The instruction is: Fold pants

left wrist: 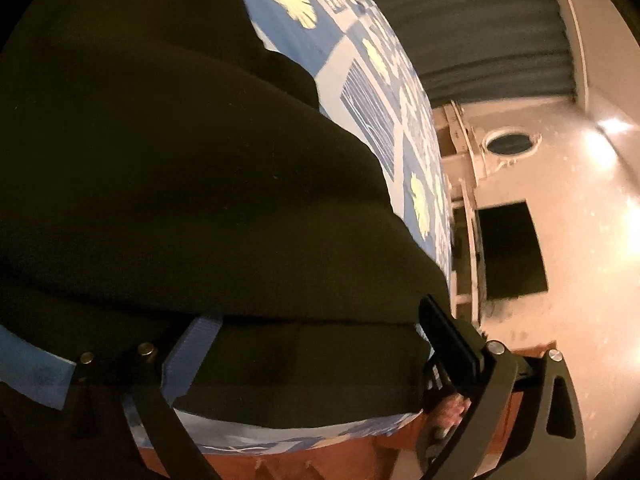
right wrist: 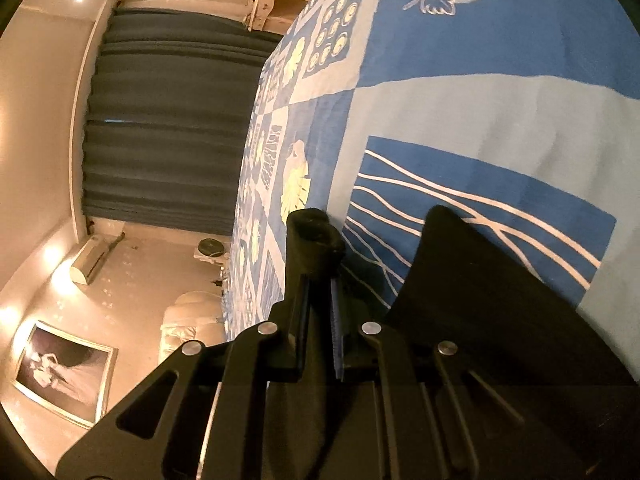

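Note:
Dark olive pants lie bunched on a bed with a blue patterned sheet and fill most of the left wrist view. My left gripper is open, its fingers spread wide over the near edge of the pants. In the right wrist view my right gripper is shut on a fold of dark pants fabric that trails to the right over the blue sheet.
The bed edge runs close to both grippers. Beyond it are dark curtains, a beige wall with a dark screen, an air conditioner, a framed picture and a white cushioned seat.

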Demonstrator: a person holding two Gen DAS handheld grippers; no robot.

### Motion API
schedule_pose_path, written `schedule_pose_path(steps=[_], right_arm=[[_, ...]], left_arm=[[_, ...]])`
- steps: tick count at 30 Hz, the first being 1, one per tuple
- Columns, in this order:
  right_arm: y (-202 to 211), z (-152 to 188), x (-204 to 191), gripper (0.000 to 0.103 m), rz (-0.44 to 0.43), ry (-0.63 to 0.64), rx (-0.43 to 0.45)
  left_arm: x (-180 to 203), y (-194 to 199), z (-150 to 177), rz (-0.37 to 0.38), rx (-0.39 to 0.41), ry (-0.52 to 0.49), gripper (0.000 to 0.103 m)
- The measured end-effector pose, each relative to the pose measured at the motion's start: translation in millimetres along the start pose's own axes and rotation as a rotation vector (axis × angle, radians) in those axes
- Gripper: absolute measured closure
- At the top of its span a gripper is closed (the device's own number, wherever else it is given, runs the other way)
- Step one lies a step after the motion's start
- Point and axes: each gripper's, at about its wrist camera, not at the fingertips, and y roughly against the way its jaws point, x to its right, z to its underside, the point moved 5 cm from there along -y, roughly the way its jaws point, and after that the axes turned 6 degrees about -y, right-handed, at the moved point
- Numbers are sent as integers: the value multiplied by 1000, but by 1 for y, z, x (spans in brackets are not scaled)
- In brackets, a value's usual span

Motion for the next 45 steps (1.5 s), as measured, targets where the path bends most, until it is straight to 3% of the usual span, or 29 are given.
schedule_pose_path(steps=[4,5,6,7,8,12,18,22,26,34,40,43,45], right_arm=[[2,-2,-1,95,-17,-9,-6],[4,-2,-2,95,-21,-7,-6],[6,-2,-3,95,-26,-7,-6],[8,-2,-5,95,-32,-7,-5],[8,-3,-5,95,-38,-7,-4],[16,-8,-9,103,-46,1,17],[30,-15,-16,103,-37,30,-8],[20,-13,1,99,13,-29,-30],[6,-12,15,75,47,-72,-27],[-17,-12,11,75,72,-50,-4],[7,-7,15,75,142,-62,46],[2,-9,20,74,108,-79,41],[-3,-9,20,66,87,-79,46]], left_arm=[[-4,4,-4,22,17,67,6],[-2,6,-4,19,26,65,12],[-1,8,-4,7,42,52,55],[0,9,-3,-48,39,4,80],[-3,6,-2,-97,13,-29,96],[-20,-2,-1,-68,-7,81,96],[6,11,-2,-86,38,-85,96],[-8,7,-2,-85,7,-29,96],[-13,-1,-2,-81,-7,-1,96],[-11,-7,-4,-73,-14,-3,96],[-15,-9,-6,-57,-26,18,96],[-15,-9,-6,-58,-23,14,96],[-14,-9,-7,-57,-23,8,96]])
